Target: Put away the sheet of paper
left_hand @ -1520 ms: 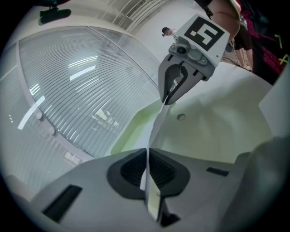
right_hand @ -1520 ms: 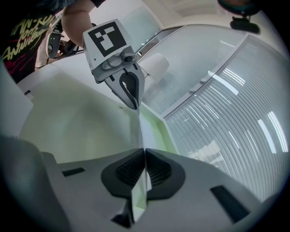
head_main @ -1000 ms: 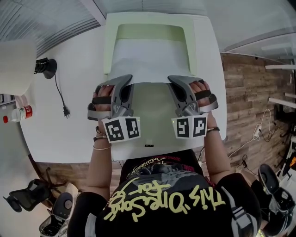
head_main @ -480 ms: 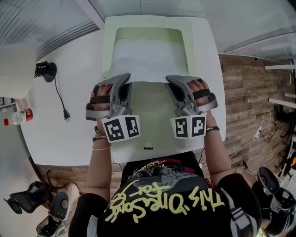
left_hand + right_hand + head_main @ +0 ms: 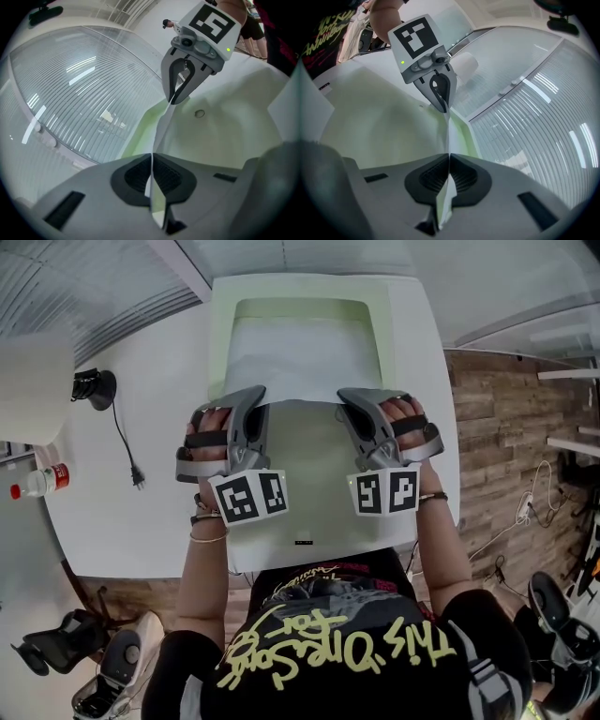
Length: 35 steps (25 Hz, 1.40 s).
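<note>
On the white tabletop (image 5: 141, 512), a pale green folder (image 5: 218, 343) lies open at 12 o'clock from the person, and the sheet of paper (image 5: 300, 357) lies partly inside it, with its near edge raised. The tabletop edge at 3 o'clock runs close beside the right hand (image 5: 405, 423). At 9 o'clock there is wide bare room, where only a black cable (image 5: 122, 442) lies, and a bottle (image 5: 37, 482) stands at the far left edge. The left tool (image 5: 255, 395) and the right tool (image 5: 345, 395) lie side by side and point toward 12 o'clock, slightly downward. Each tool is clamped on one near corner of the sheet, and the paper edge runs straight between the closed jaws. Both hands are wrapped around the handles, knuckles up.
</note>
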### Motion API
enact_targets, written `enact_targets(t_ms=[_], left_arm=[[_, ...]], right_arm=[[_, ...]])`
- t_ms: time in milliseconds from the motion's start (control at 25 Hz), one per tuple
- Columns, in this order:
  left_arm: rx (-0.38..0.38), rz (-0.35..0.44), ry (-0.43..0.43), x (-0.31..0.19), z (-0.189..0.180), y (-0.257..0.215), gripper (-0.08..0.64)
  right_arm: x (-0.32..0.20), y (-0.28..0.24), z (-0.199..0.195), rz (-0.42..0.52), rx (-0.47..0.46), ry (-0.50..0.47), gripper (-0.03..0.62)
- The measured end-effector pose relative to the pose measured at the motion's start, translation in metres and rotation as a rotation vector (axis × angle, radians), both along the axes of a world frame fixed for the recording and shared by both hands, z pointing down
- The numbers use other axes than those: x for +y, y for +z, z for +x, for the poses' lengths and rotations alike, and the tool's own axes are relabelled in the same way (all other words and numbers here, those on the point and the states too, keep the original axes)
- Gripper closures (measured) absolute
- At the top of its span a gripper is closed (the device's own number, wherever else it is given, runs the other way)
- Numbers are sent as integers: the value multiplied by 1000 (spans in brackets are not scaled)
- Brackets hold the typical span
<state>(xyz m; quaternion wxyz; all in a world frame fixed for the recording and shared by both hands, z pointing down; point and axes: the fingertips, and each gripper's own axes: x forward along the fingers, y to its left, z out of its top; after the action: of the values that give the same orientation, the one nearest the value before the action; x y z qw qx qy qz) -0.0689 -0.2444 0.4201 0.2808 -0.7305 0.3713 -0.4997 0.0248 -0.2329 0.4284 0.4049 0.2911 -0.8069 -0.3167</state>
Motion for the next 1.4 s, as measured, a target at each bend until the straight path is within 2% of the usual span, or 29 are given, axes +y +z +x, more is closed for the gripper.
enact_targets(t_ms=[400,880,1160,1400], left_arm=[[-52,-18,-22,-10,-3,8,551],[-68,-25,-30,-17,-3,7,551],[-34,-56,-49,-23,-4,9,552],[-40,-55,-53,-26,-3,9,552]], right_arm=[[-3,5,0,-7,26,-19,584],[-13,8,0,-7,29,-16,584],[-21,7,1,-4,33,-15,584],[-25,9,2,-6,41,-20,584]])
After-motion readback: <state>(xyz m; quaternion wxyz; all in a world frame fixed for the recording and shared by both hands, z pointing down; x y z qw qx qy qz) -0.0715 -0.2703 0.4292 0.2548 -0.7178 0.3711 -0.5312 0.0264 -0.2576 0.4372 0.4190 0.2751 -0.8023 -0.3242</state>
